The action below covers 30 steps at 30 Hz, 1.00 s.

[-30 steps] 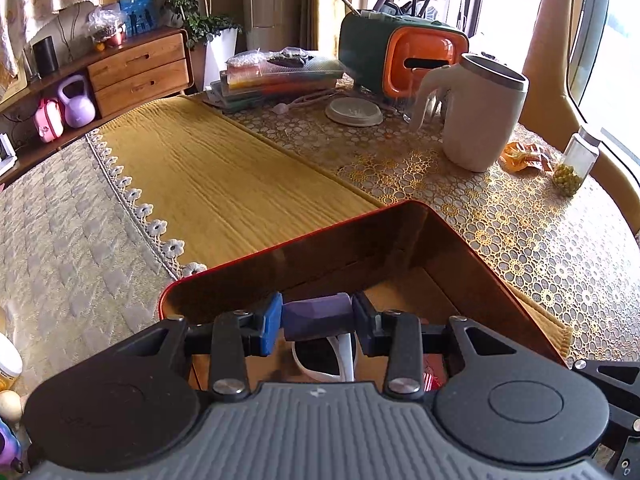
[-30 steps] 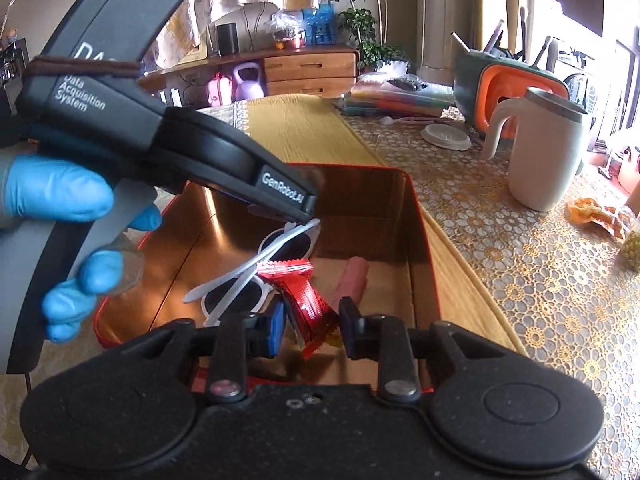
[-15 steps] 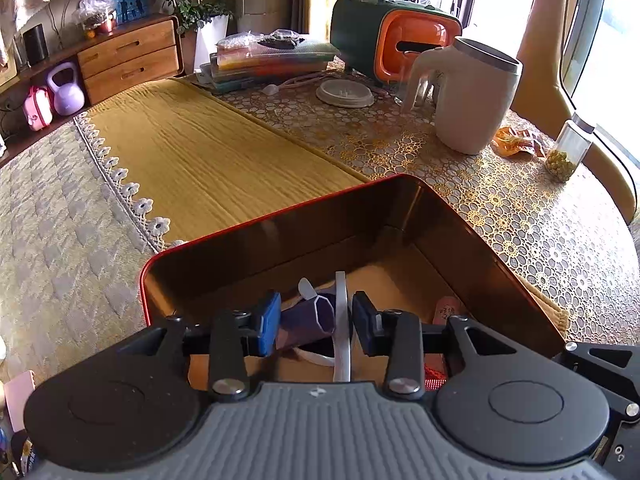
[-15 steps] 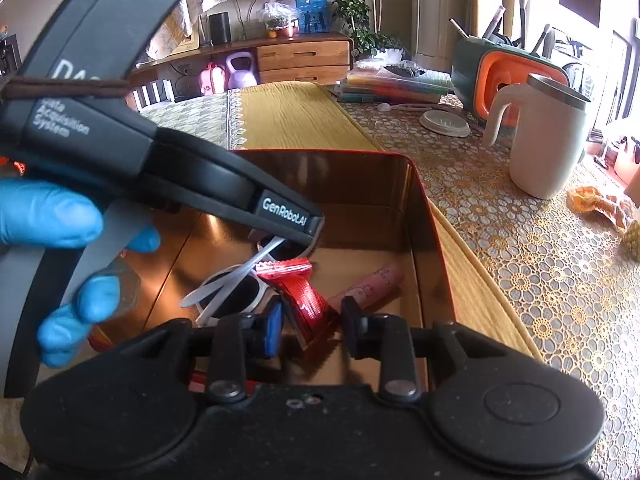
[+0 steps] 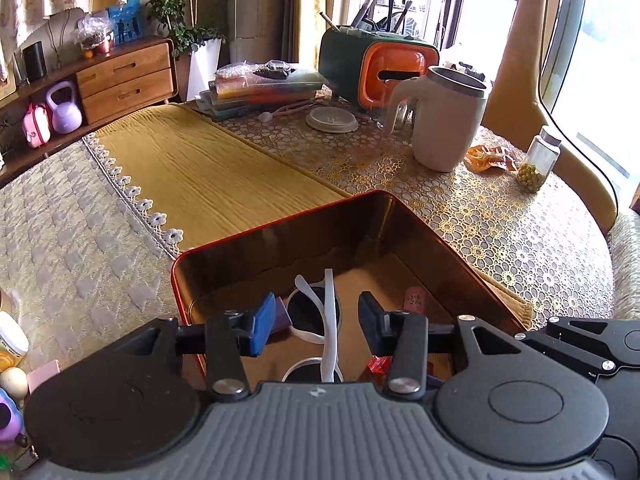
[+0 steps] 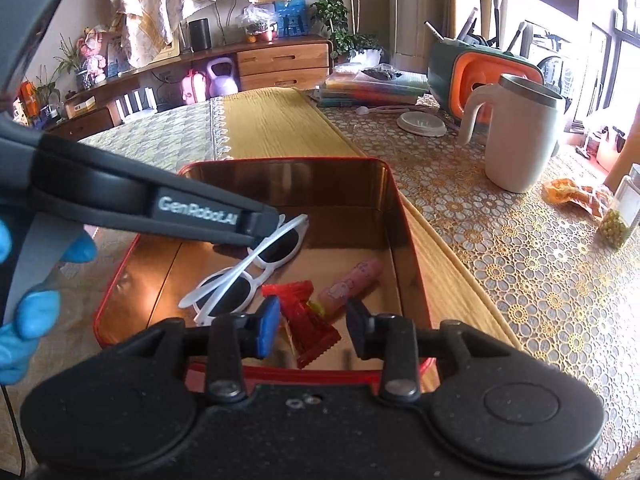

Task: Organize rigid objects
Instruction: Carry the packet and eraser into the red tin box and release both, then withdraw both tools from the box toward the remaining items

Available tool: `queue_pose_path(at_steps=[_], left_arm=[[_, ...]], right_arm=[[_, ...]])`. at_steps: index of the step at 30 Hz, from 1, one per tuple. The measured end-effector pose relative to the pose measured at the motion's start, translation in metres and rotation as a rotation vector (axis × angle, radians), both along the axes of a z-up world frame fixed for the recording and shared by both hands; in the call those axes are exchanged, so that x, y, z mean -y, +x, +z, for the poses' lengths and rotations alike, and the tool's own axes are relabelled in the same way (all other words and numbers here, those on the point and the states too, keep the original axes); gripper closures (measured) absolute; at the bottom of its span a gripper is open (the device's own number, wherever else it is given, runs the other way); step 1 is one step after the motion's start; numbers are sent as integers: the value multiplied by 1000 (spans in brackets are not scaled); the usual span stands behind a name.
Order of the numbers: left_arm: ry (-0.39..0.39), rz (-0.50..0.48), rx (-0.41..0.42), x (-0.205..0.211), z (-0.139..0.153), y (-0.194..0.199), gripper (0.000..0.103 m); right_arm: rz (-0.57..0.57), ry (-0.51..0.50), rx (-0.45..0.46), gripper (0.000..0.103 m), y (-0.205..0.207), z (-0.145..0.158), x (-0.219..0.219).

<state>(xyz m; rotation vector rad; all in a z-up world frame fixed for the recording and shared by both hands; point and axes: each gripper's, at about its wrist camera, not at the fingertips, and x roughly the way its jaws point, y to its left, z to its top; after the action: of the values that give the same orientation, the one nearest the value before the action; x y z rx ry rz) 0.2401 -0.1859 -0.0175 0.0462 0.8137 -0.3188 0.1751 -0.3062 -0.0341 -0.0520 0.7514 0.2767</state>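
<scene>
A red tin (image 5: 280, 224) with a gold inside sits on the table. In it lie white sunglasses (image 5: 316, 312), a purple block (image 5: 281, 317), a pink tube (image 5: 416, 300) and a red packet (image 5: 378, 364). My left gripper (image 5: 316, 326) hovers over the tin, its jaws opening and nothing pressed between them; the purple block lies by its left pad. My right gripper (image 6: 312, 328) hangs over the near rim (image 6: 280, 162), jaws opening, with the red packet (image 6: 308, 320) loose between them. The sunglasses (image 6: 228, 292) and the pink tube (image 6: 352, 280) lie beyond it.
A cream mug (image 5: 444, 120), an orange and green box (image 5: 376, 68), a small jar (image 5: 538, 160) and stacked folders (image 5: 260, 88) stand at the back right. A blue-gloved hand (image 6: 24, 320) holds the left gripper's body (image 6: 200, 216) over the tin.
The left gripper let go of the purple block, which now lies in the tin, and drew back. The right jaws spread wider and the red packet sank between them.
</scene>
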Motion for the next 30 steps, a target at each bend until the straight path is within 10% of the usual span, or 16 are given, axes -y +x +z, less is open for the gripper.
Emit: queue_pose_path(at_steps=[30], left_arm=[[-29,85,131,-110,54,-110,29]], right_arm=[[67,13,106,17,-57,45,-50]])
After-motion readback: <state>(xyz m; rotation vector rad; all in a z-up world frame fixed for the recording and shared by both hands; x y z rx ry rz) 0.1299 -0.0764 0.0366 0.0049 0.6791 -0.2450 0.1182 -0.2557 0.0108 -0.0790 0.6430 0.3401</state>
